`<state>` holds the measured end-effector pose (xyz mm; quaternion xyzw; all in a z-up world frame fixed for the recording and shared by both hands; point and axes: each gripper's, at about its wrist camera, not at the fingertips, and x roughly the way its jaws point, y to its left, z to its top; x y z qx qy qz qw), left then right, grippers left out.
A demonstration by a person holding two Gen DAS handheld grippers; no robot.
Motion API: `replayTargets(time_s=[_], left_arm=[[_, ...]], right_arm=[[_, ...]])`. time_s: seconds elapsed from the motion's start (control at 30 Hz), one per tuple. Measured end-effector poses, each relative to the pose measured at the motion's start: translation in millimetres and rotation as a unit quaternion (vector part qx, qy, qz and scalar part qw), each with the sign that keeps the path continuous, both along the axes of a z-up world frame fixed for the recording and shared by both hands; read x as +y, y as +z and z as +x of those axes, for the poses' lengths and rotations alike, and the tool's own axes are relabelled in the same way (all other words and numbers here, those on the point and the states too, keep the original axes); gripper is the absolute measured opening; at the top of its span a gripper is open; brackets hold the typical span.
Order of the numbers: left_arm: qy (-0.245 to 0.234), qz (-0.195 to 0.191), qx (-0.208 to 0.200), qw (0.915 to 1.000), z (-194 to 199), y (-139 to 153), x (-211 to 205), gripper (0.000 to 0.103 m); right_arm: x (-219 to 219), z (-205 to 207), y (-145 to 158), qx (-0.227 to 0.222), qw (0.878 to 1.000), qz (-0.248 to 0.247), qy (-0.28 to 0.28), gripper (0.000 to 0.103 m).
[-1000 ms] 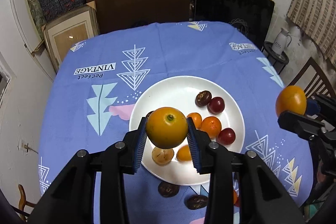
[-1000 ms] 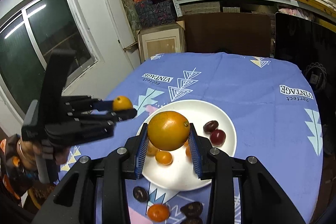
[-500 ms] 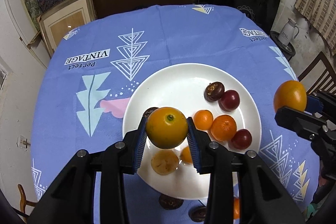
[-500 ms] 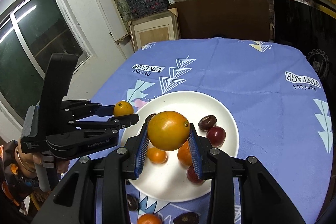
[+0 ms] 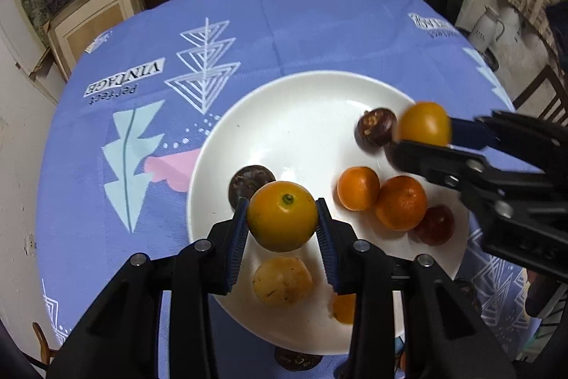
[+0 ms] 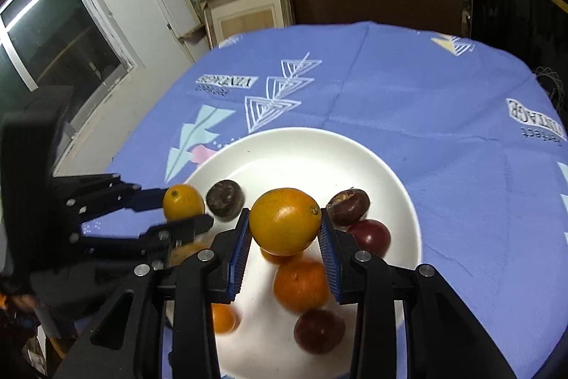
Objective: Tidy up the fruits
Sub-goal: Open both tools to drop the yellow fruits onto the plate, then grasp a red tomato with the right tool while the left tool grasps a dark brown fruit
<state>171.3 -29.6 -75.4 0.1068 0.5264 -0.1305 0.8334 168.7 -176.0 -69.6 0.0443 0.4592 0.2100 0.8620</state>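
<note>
At lower centre of the left wrist view, the left tool [image 5: 282,224] is clenched on a yellow-orange fruit [image 5: 282,216] above the white plate [image 5: 301,102]. Centred in the right wrist view, the right tool [image 6: 284,233] grips an orange [image 6: 285,221] over the plate's tangerines [image 6: 301,285].

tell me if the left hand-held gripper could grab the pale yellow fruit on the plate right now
Probably not: the left hand-held gripper is already shut on an orange fruit. The pale yellow fruit lies uncovered just below it.
</note>
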Motion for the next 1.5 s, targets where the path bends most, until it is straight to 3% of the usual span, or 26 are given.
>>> replayTargets(time_s=[0.03,0.07,0.1,0.13,0.17,0.5,0.7,0.8,0.97,1.13,1.27,1.33,1.4,1.5], left_arm=[[-0.002,0.005,0.001,1.0,0,-2,-1,0.038],[-0.001,0.013,-0.002,0.9999,0,-4,-2,0.052],[0.001,0.016,-0.006,0.9999,0,-3,-2,0.06],[0.006,0.014,-0.015,0.9998,-1,0,0,0.071],[0.009,0.011,-0.022,0.9997,-1,3,2,0.072],[0.034,-0.001,-0.032,0.9989,-8,22,24,0.072],[0.033,-0.002,-0.031,0.999,-42,22,41,0.072],[0.038,-0.005,-0.028,0.9989,-61,20,51,0.072],[0.041,-0.023,-0.008,0.9989,-96,12,66,0.073],[0.023,-0.02,0.006,0.9995,-126,3,67,0.073],[0.015,-0.023,0.023,0.9994,-145,-5,65,0.073],[0.01,-0.024,0.028,0.9993,-152,-8,62,0.073],[0.003,-0.024,0.034,0.9991,-159,-13,57,0.073],[-0.006,-0.025,0.043,0.9988,-164,-19,48,0.073]], right_arm=[[2,2,-2,0.003,1.0,-0.001,0.003,0.038],[5,5,-5,0.006,1.0,-0.004,0.005,0.04],[6,7,-6,0.006,1.0,-0.008,0.003,0.054],[7,7,-5,-0.002,1.0,-0.019,-0.004,0.061],[6,6,-3,-0.011,1.0,-0.021,-0.007,0.064],[-16,-21,19,-0.023,1.0,-0.013,-0.008,0.064],[-33,-79,24,-0.031,0.999,-0.02,-0.005,0.065],[-33,-128,15,-0.02,0.999,-0.029,0.02,0.065],[-21,-205,-21,0.04,0.995,-0.048,0.072,0.064],[-9,-228,-54,0.079,0.992,-0.07,0.072,0.063],[-7,-222,-65,0.081,0.993,-0.067,0.049,0.058],[-4,-219,-66,0.079,0.994,-0.064,0.047,0.048],[2,-214,-65,0.07,0.994,-0.069,0.049,0.031],[5,-213,-67,0.073,0.992,-0.082,0.056,0.03]])
